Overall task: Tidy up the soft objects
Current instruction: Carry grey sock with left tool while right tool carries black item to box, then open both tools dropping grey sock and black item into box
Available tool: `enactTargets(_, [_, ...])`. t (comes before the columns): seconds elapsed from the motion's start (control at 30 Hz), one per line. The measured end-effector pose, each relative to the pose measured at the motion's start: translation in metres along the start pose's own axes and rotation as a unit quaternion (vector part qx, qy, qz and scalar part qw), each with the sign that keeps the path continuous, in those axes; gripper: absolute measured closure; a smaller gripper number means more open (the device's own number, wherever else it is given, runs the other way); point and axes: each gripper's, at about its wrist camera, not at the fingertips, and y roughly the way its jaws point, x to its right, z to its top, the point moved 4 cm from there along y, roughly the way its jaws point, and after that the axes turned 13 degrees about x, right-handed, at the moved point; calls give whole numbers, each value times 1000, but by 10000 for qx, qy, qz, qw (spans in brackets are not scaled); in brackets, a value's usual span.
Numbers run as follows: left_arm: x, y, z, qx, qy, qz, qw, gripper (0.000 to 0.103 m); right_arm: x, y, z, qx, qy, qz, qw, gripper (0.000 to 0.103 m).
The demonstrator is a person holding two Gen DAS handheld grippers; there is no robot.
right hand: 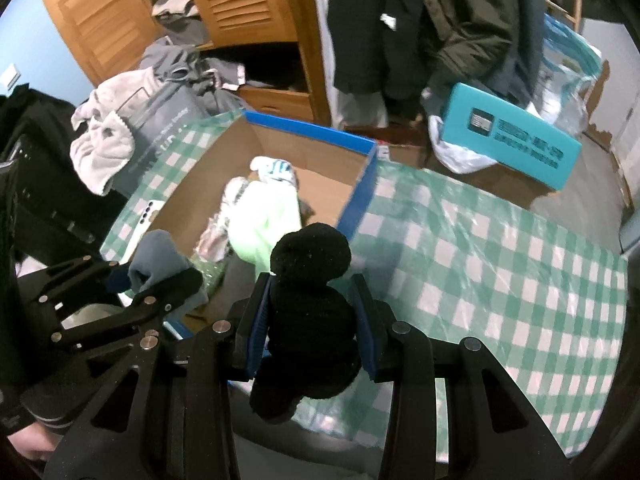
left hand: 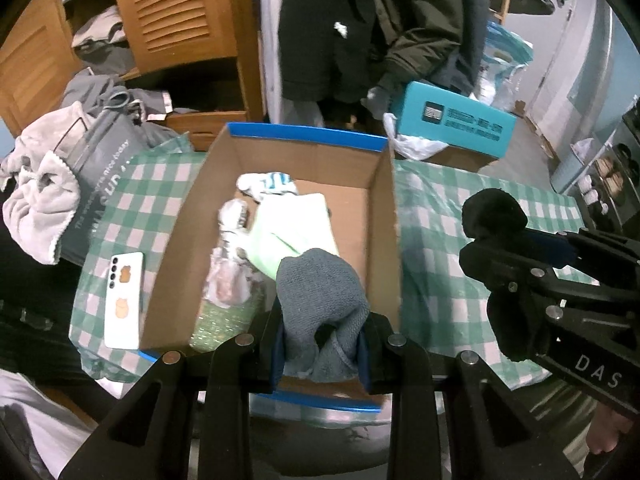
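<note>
An open cardboard box point(left hand: 372, 216) with blue rims stands on a green checked cloth point(left hand: 440, 248). Inside lie a pale green folded cloth point(left hand: 292, 232), a white and teal sock point(left hand: 266, 184) and other rolled soft pieces. My left gripper point(left hand: 322, 344) is shut on a grey-blue knitted cloth point(left hand: 320, 292), held above the box's near end. My right gripper point(right hand: 310, 320) is shut on a black fuzzy bundle point(right hand: 310, 280), just right of the box's near corner point(right hand: 356, 204). The right gripper point(left hand: 504, 256) shows in the left wrist view, the left gripper point(right hand: 160, 276) in the right wrist view.
A white phone point(left hand: 124, 300) lies on the cloth left of the box. A grey bag point(left hand: 100, 176) draped with a pale towel stands at far left. A teal box point(left hand: 452, 124) and plastic bags sit behind. Wooden louvred cabinets point(left hand: 176, 12) and hanging dark coats fill the back.
</note>
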Motion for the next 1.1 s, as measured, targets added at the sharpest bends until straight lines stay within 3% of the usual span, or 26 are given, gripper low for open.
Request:
enactTargets(0.43, [-42, 17, 5, -52, -178, 216, 9996, 75, -38, 40, 20, -203, -195, 237, 9993, 65])
enactTargets(0.87, [-73, 45, 3, -279, -340, 446, 9980, 74, -51, 74, 28, -438, -245, 287, 9983, 65])
enactTargets(1.03, [-76, 51, 1, -387, -342, 482, 9975, 69, -51, 80, 28, -511, -250, 281, 9980, 64])
enactTargets(1.1, [-77, 52, 1, -411, -325, 499, 9974, 62, -51, 81, 28, -514, -263, 220, 9981, 64])
